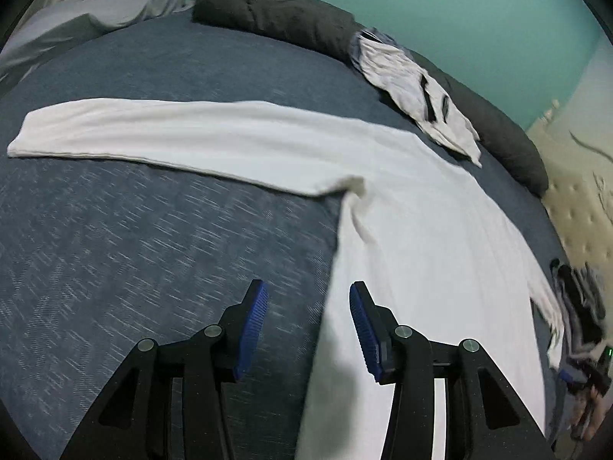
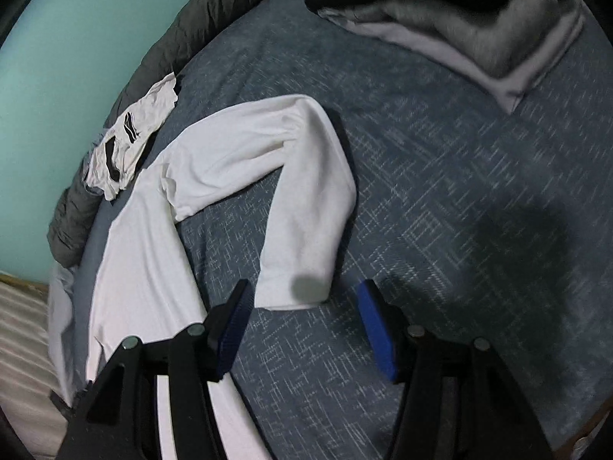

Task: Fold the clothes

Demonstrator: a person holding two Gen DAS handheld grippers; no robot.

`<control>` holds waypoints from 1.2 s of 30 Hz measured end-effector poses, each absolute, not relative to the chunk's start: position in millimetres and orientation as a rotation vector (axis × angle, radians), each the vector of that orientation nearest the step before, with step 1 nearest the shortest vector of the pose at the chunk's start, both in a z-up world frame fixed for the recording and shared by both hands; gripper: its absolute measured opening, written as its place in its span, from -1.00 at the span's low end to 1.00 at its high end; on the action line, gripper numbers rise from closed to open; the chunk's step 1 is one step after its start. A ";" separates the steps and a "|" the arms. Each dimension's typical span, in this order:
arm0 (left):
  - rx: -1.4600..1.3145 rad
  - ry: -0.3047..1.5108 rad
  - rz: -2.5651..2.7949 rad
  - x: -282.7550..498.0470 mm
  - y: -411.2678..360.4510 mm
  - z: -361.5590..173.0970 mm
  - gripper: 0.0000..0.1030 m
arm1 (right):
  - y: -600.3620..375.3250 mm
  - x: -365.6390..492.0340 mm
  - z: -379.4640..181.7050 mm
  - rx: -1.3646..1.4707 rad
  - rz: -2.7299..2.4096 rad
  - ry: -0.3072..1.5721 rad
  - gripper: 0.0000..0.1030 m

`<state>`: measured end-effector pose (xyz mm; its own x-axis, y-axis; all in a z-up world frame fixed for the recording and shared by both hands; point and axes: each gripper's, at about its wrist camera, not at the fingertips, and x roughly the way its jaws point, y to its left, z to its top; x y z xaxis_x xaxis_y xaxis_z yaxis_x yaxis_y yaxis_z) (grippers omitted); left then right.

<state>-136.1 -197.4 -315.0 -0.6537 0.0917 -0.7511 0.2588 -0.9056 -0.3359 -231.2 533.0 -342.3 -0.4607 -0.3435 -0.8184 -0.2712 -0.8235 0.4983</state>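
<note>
Two grippers are held over a bed covered in a blue woven bedspread (image 1: 153, 237), on which a white long-sleeved top (image 1: 413, 222) is spread flat. In the left wrist view one sleeve (image 1: 161, 130) is stretched out straight, away from the body of the top; in the right wrist view the other sleeve (image 2: 306, 191) is bent back at the elbow, with its cuff (image 2: 291, 291) lying just ahead of the jaws.

The left gripper (image 1: 308, 326) is held with its jaws wide apart and nothing between them, over the side edge of the top's body. The right gripper (image 2: 302, 326) is likewise wide open and empty, just short of the cuff.

The main risk is judged to be a poor pinch: if only the upper layer of thin fabric is caught, the layers may be separated and the fold skewed; if the bedspread is caught with it, it would be dragged up too. A grip taken too close to the cuff's edge could slip, and the bent sleeve could be bunched rather than laid flat.

Around the top, a dark grey duvet (image 1: 276, 4) is heaped along the far edge, with a crumpled white garment with black stripes (image 1: 417, 92) lying against it, close to the top's shoulder, where a wide fold could snag it. A grey garment (image 2: 479, 38) lies well apart.
</note>
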 end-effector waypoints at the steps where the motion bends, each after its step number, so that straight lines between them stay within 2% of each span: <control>1: 1.258 0.641 -2.701 -135.3 -197.0 -316.2 -0.03 | 533.8 -232.2 -346.1 1.609 -2.474 -0.933 0.12; 6: 1.249 0.622 -2.715 -131.5 -196.1 -322.7 0.00 | 532.3 -236.9 -351.5 1.589 -2.499 -0.900 0.08; 9: 1.261 0.643 -2.705 -129.0 -200.8 -328.6 0.01 | 531.1 -239.7 -354.1 1.575 -2.516 -0.875 -0.46; 12: 1.273 0.627 -2.691 -128.2 -203.1 -333.5 0.01 | 530.1 -241.8 -351.1 1.554 -2.534 -0.841 -0.80; 13: 1.275 0.628 -2.687 -127.9 -203.9 -335.1 0.01 | 529.8 -242.1 -347.0 1.543 -2.545 -0.820 -0.86; 27: 1.279 0.543 -2.672 -127.4 -196.4 -337.2 0.01 | 536.3 -269.9 -205.3 1.256 -2.786 -0.282 -0.92; 36: 1.306 0.519 -2.657 -131.6 -194.6 -343.6 0.01 | 582.0 -325.4 -134.5 1.226 -2.943 -0.064 -0.92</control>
